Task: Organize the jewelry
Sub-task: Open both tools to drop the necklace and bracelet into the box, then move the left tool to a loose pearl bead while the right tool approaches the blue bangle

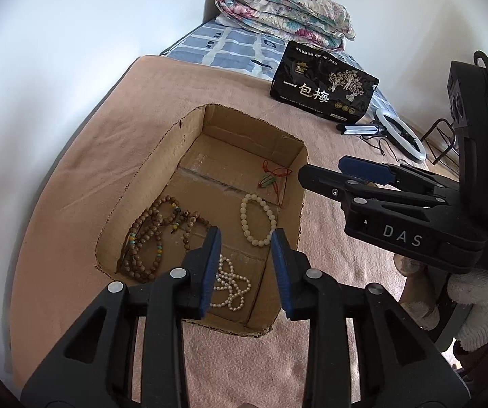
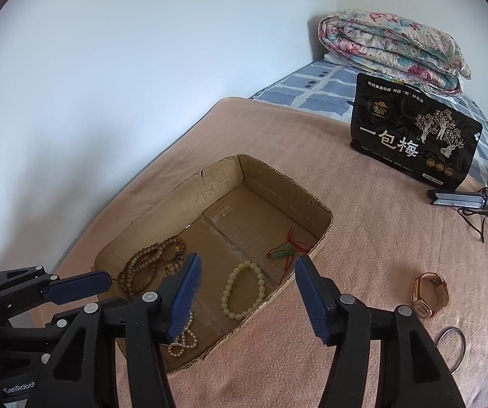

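Pearl strand part-hidden behind left tongs

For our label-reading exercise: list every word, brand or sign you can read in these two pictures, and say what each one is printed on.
"一包梅": large pale characters on the black pouch standing on the bed.
"DAS": on the body of the right hand-held gripper, seen in the left wrist view.
"GenRobot": on the body of the left hand-held gripper, seen in the right wrist view; its last letter is cut off at the edge.
The small print and logo on the pouch are too small to read.
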The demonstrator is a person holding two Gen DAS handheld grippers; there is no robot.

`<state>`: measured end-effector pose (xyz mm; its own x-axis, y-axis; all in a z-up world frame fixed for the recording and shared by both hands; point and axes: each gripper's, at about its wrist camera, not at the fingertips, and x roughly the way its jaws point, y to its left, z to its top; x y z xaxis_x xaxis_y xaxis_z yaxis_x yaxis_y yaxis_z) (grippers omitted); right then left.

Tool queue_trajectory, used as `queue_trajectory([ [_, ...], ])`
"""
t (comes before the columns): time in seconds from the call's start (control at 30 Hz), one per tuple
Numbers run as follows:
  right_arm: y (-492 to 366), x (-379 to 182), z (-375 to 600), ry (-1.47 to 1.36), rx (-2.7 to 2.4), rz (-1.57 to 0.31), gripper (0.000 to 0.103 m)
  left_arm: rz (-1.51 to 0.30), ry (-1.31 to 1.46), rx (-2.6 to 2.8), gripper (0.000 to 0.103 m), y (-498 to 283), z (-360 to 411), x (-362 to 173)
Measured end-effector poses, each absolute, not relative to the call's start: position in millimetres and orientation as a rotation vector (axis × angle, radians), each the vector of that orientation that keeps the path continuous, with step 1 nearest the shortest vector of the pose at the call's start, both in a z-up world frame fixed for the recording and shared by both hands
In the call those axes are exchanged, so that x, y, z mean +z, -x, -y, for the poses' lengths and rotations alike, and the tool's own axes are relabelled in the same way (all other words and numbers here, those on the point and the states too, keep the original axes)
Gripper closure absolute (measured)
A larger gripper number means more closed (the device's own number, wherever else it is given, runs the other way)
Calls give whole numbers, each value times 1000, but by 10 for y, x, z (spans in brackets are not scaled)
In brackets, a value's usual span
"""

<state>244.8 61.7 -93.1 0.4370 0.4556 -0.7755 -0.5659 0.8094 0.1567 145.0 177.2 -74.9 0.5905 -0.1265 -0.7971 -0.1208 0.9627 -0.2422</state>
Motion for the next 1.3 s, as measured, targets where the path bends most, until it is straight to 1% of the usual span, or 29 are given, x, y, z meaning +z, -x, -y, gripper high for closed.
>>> queue_trajectory([
  [0.03, -2439, -919, -608, 135, 632, -913, 35, -942, 280, -3, 73, -1449, -1771, -746],
  [0.17, -2411, -868, -573, 136, 622, -895, 28, -932, 257, 2, 73, -1438, -1732, -725],
  [0.33, -2372, -804, -516, 151, 596, -869, 17, -918, 229, 8, 73, -1420, -1680, -697],
  [0.5, -2331, -756, -403, 148, 564, -852, 10, -917, 226, 9, 72, -1416, -1658, -692],
  [0.6, -2303, -746, -304, 141, 538, -844, 6, -907, 221, 12, 59, -1408, -1633, -683],
  [0.63, -2295, -743, -264, 141, 529, -841, 5, -904, 217, 12, 59, -1405, -1615, -678],
  [0.83, -2263, -694, 27, 144, 460, -812, 0, -902, 197, -4, 59, -1423, -1490, -672],
  [1.3, -2220, -624, 974, 113, 355, -800, 0, -878, 141, -110, 59, -1550, -989, -610],
])
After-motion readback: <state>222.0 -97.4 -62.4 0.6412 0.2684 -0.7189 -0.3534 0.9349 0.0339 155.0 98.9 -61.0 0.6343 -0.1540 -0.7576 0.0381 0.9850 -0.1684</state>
